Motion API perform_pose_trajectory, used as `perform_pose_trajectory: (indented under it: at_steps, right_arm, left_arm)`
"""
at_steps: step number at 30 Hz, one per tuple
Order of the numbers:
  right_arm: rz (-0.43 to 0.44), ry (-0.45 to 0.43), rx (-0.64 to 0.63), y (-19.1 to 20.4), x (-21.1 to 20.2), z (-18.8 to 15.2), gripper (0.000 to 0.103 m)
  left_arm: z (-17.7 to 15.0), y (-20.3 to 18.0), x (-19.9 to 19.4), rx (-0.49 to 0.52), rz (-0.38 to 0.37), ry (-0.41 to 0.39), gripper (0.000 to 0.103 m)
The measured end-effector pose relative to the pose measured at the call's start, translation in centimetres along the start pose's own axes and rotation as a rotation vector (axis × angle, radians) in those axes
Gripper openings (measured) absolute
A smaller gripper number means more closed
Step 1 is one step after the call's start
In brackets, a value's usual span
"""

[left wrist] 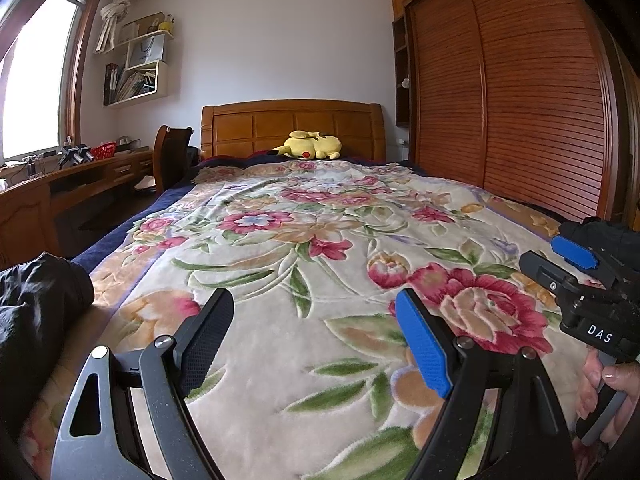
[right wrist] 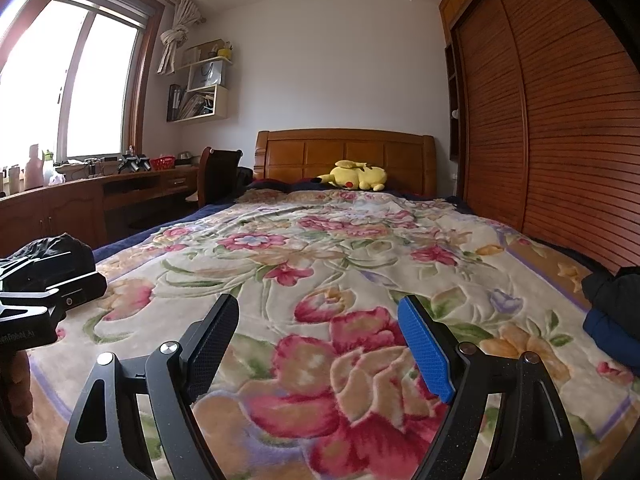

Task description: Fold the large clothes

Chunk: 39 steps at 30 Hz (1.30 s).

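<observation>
My left gripper (left wrist: 316, 332) hangs with jaws spread, nothing between them, above the floral blanket (left wrist: 320, 240); my right gripper (right wrist: 320, 340) likewise. Dark garment (left wrist: 36, 292) bunched at the bed's left edge; a dark and blue pile (right wrist: 612, 312) at the right. Louvred wardrobe (right wrist: 560, 120) right, desk (right wrist: 80, 200) under window (right wrist: 60, 80), yellow plush (right wrist: 356, 176) at headboard (right wrist: 344, 152).

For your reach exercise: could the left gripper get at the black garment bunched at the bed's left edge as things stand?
Probably yes. The left gripper is open and empty over the floral blanket, and the black garment lies just to its left with nothing between them.
</observation>
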State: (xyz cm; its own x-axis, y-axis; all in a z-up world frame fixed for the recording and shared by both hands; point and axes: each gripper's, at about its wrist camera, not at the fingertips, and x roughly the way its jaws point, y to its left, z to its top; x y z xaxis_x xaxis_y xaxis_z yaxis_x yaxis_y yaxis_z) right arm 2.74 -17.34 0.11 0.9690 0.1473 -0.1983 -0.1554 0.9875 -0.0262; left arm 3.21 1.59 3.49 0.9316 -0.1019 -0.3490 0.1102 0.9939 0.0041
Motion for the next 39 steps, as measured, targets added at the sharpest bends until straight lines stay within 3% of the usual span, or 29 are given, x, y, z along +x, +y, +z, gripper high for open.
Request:
perform_pose_trajectory:
  at_steps: [39]
  right_arm:
    - [-0.002, -0.001, 0.004, -0.65, 0.19, -0.02, 0.083]
  left_arm:
    - [-0.03, 0.19, -0.11, -0.001, 0.001, -0.004, 0.084]
